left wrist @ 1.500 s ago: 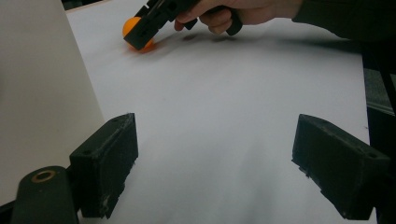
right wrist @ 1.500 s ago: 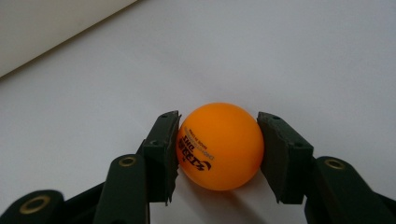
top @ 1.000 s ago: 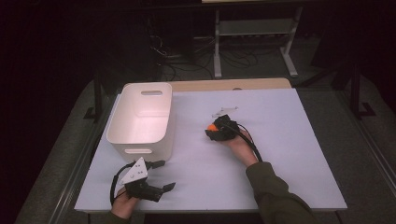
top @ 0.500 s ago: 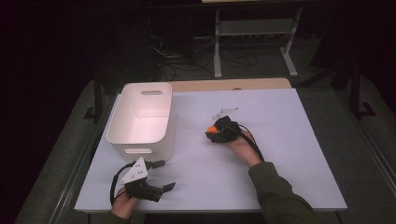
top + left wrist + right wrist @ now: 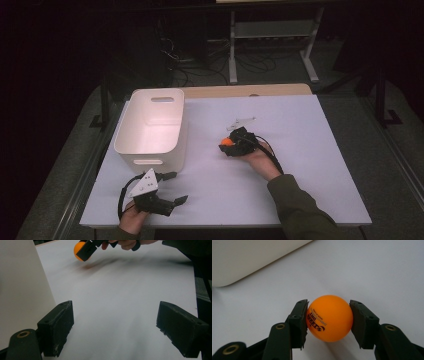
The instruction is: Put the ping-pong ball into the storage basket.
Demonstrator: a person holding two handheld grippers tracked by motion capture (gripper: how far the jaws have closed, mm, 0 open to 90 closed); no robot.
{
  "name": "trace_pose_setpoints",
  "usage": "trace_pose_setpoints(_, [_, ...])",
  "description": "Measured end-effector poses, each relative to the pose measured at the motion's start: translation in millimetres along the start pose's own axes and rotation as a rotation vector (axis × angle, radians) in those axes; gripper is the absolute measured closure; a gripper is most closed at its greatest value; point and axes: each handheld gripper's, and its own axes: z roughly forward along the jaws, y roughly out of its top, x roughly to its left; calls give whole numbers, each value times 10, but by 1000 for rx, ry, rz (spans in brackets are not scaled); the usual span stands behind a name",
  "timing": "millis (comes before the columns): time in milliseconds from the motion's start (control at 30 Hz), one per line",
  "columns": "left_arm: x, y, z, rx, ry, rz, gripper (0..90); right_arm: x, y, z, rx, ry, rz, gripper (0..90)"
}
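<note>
We had the orange ball (image 5: 329, 318) clamped between the two jaws of the right tongs (image 5: 231, 145), one pad pressed on each side at its widest part, so that the round, smooth shell could not squirt out forward or back. Black lettering ran across its matte orange skin, and it looked like a light, hollow table-tennis ball, which we judged would slip under a careless squeeze. Seen from above, the ball sat to the right of the white bin (image 5: 152, 129), apart from its wall and just over the bench (image 5: 300, 165); whether it still touched the surface we could not tell. That kept it close for a short carry over the rim, which we judged to be the likely next move.

The left tongs (image 5: 172, 201) lay low on the bench in front of the bin, jaws spread wide with nothing between them, idle and out of the path between ball and bin. Their pads (image 5: 58, 330) were blocky, black and faintly scuffed.

The bin was a rounded, smooth plastic tub with a slot handle cut high in each end wall, open at the top and showing nothing inside. The bench top was a plain, pale, matte sheet.
</note>
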Motion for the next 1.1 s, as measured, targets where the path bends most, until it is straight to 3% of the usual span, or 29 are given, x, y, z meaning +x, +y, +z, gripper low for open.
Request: trace_pose_setpoints(1100, [-3,1,0,2,-1,5,142,217,-15,0,-2,61,-55,498])
